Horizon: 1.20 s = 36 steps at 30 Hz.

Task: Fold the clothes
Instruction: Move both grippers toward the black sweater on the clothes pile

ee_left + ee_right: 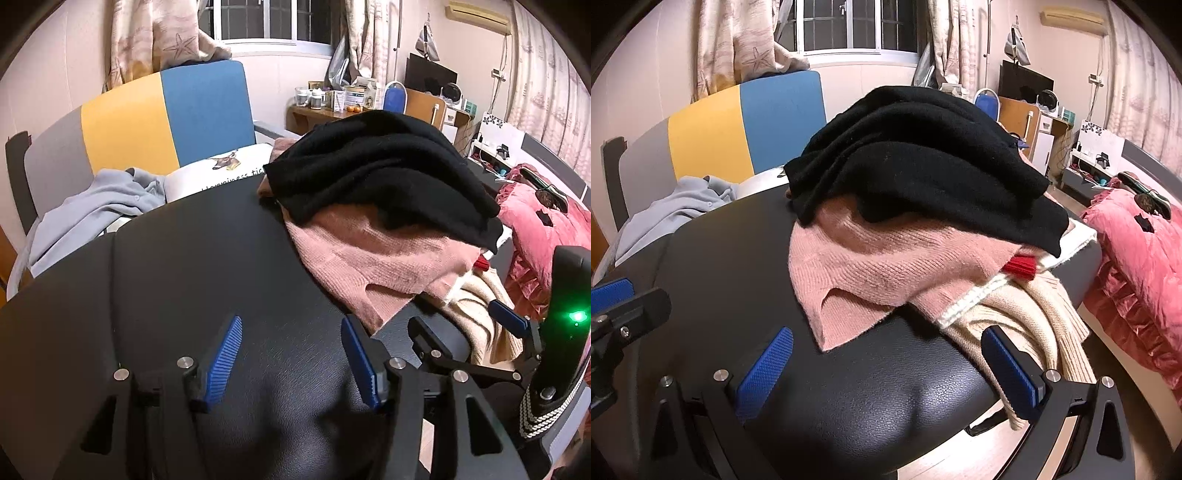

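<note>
A pile of clothes lies on the black padded tabletop (192, 258) (731, 258). A black sweater (384, 166) (923, 162) is on top, with a pink knit (369, 258) (871, 269) under it. Lowest is a cream knit (476, 314) (1030, 317), hanging over the table's right edge, and a red bit (1021, 267) shows between them. My left gripper (291, 321) is open over bare tabletop, left of the pink hem. My right gripper (888, 332) (461, 321) is open wide just before the pink hem. Its right finger (1008, 365) is at the cream knit.
Behind the table stands a chair with a grey, yellow and blue back (162, 118). On it lie a pale blue garment (92, 210) and a white printed cushion (218, 173). Pink bedding (1145, 258) is at the right. A cluttered desk (332, 107) stands by the far wall.
</note>
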Motion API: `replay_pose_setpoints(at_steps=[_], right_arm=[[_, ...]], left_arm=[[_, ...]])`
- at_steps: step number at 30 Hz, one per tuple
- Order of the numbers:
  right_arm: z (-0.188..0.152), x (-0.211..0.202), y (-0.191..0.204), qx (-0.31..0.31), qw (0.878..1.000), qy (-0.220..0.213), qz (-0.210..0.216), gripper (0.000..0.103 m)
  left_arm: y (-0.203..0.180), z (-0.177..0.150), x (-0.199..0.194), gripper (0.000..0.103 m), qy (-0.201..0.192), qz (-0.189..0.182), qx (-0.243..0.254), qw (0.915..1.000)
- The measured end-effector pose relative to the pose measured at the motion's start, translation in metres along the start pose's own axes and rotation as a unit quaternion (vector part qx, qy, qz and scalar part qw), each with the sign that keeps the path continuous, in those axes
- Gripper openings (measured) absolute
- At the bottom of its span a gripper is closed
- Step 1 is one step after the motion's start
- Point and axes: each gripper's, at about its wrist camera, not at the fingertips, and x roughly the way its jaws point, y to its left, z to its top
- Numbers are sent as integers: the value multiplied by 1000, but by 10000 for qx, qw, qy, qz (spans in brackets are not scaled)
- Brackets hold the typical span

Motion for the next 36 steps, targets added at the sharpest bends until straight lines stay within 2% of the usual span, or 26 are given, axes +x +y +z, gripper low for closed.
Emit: replay_pose_setpoints(at_steps=[7,13,20,23,28,32,35,36], right_arm=[[0,1,5,-71,9999,82,-39,103],[-3,-1,13,-164,9998,47,-93,103],[-8,2,24,-342,9994,99,-23,103],[-9,4,29,-400,9990,140,139,103],[6,7,26,-322,9959,74,838,103],[40,15,14,-229,9910,-139,1313,103],[69,42,14,-571,9901,204,1264,103],[78,46,13,-707,9909,163,1133,103]], left_arm=[[5,-12,4,57,-50,-85,-106,9999],[20,-27,17,57,286,89,-192,9994],[57,-58,33,57,609,394,-534,9959],[77,-72,43,57,742,462,-726,9935],[105,-93,65,58,1024,633,-990,9878],[114,-98,63,66,820,725,-951,9894],[128,-101,67,87,825,645,-1249,9866],[136,-104,68,94,837,547,-1402,9851]])
